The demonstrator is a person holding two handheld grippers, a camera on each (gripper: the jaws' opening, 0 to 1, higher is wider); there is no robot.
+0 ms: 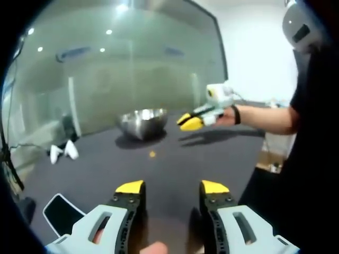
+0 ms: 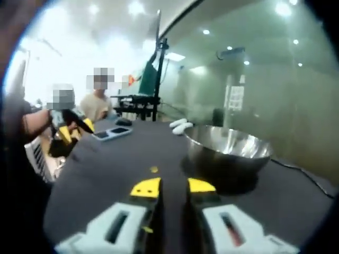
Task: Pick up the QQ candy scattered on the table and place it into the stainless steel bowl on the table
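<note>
A small orange QQ candy point(image 1: 152, 154) lies on the dark grey table point(image 1: 175, 159), just in front of the stainless steel bowl point(image 1: 142, 123). My left gripper point(image 1: 172, 188) is held low over the near part of the table, jaws wide open and empty. The right gripper point(image 1: 192, 121) hovers in a hand to the right of the bowl. In the right gripper view the right gripper point(image 2: 174, 187) is narrowly open and empty, with the candy point(image 2: 153, 169) just beyond its tips and the bowl point(image 2: 228, 148) to the right. The left gripper point(image 2: 69, 129) hangs at the far left.
A phone point(image 1: 61, 214) lies by the table edge near the left gripper. Two white objects point(image 1: 62, 152) sit left of the bowl. A phone point(image 2: 111, 133), a mouse point(image 2: 123, 121) and white objects point(image 2: 180, 125) lie at the table's far side. People sit beyond. A glass wall stands behind the bowl.
</note>
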